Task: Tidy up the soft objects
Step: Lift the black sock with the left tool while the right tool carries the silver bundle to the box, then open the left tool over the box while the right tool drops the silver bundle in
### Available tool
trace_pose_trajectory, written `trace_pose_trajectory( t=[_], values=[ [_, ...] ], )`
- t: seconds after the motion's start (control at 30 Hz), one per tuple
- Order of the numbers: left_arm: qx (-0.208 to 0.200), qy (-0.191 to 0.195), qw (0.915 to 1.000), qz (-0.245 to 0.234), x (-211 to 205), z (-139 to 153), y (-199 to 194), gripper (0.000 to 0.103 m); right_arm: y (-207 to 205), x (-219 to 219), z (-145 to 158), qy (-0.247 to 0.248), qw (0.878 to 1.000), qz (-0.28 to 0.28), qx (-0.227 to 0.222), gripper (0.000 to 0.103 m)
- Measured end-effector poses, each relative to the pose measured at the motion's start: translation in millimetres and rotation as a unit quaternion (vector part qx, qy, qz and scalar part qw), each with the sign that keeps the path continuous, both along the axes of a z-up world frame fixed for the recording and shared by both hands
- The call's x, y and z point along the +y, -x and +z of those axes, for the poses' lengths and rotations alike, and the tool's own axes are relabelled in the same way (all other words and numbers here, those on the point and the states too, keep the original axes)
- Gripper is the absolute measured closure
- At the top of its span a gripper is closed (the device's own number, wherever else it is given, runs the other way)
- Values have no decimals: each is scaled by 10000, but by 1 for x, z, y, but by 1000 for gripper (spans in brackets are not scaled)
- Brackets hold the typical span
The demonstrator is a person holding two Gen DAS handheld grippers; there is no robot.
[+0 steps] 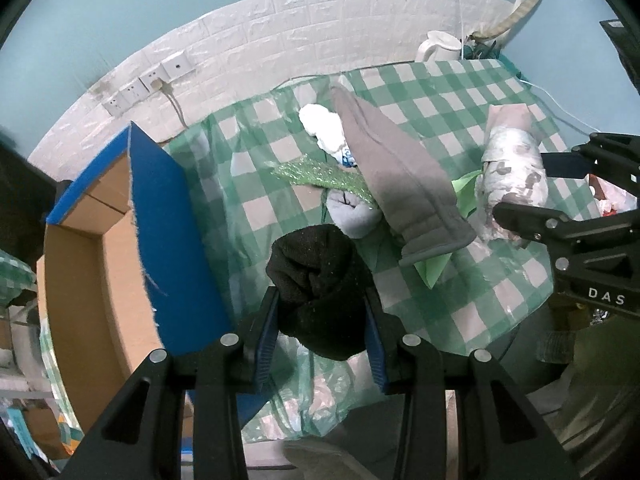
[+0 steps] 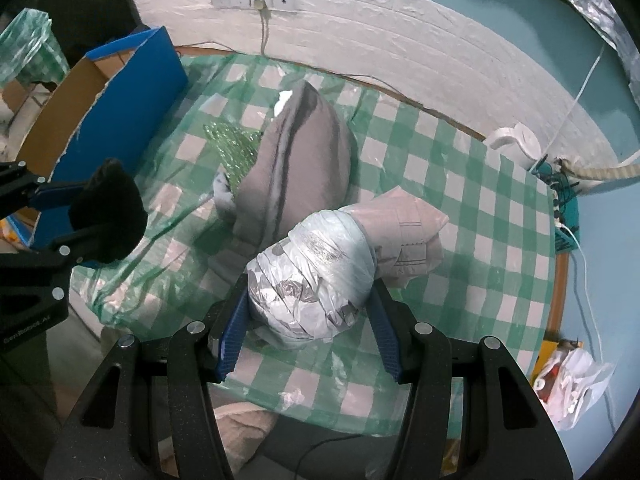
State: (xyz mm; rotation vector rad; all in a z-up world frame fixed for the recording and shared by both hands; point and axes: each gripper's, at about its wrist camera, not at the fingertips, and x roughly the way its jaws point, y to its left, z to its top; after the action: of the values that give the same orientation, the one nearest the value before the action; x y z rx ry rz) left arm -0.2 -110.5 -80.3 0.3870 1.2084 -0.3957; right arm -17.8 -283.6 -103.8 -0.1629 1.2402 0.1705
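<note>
While both bundles hang clear of the worktop (image 1: 460, 300), the left tongs (image 1: 322, 320) clamp a black sock roll (image 1: 316, 280) beside the box (image 1: 92, 264). The right tongs (image 2: 308, 312) clamp a wrapped bundle (image 2: 312, 280), probably for boxing too; other soft things lie beyond.

Left gripper (image 1: 322, 320) is pointed steeply downward, blue pads clamped on both sides of a black knit bundle (image 1: 320, 284). Right gripper (image 2: 308, 312) is likewise angled steeply down, jaws set wider, pads pressed against a grey-white wrapped bundle (image 2: 312, 272).
</note>
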Motion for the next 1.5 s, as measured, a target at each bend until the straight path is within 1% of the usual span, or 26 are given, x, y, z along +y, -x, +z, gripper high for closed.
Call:
trace_pose_trajectory(
  t=[0.13, 0.47, 0.7, 0.97, 1.13, 1.27, 1.5],
  values=[
    [-118, 6, 9999, -3, 4, 7, 1, 63, -1, 9, 8, -29, 9999, 83, -65, 47],
    [-377, 8, 9993, 24, 23, 25, 4, 63, -9, 47, 34, -96, 9987, 423, -268, 47],
    [-487, 116, 9986, 194, 46, 37, 2, 63, -22, 77, 48, -103, 9972, 649, -365, 47],
    [-548, 216, 9968, 536, 83, 43, -6, 63, -35, 118, 56, -88, 9949, 919, -414, 47],
    [-624, 247, 9952, 717, 107, 47, -10, 63, -43, 145, 55, -124, 9931, 1106, -363, 47],
    [-709, 273, 9926, 949, 130, 52, -14, 63, -48, 168, 54, -149, 9910, 1286, -341, 47],
    [-691, 286, 9883, 1328, 168, 47, -26, 63, -54, 201, 48, -192, 9877, 1533, -250, 47]
  ],
)
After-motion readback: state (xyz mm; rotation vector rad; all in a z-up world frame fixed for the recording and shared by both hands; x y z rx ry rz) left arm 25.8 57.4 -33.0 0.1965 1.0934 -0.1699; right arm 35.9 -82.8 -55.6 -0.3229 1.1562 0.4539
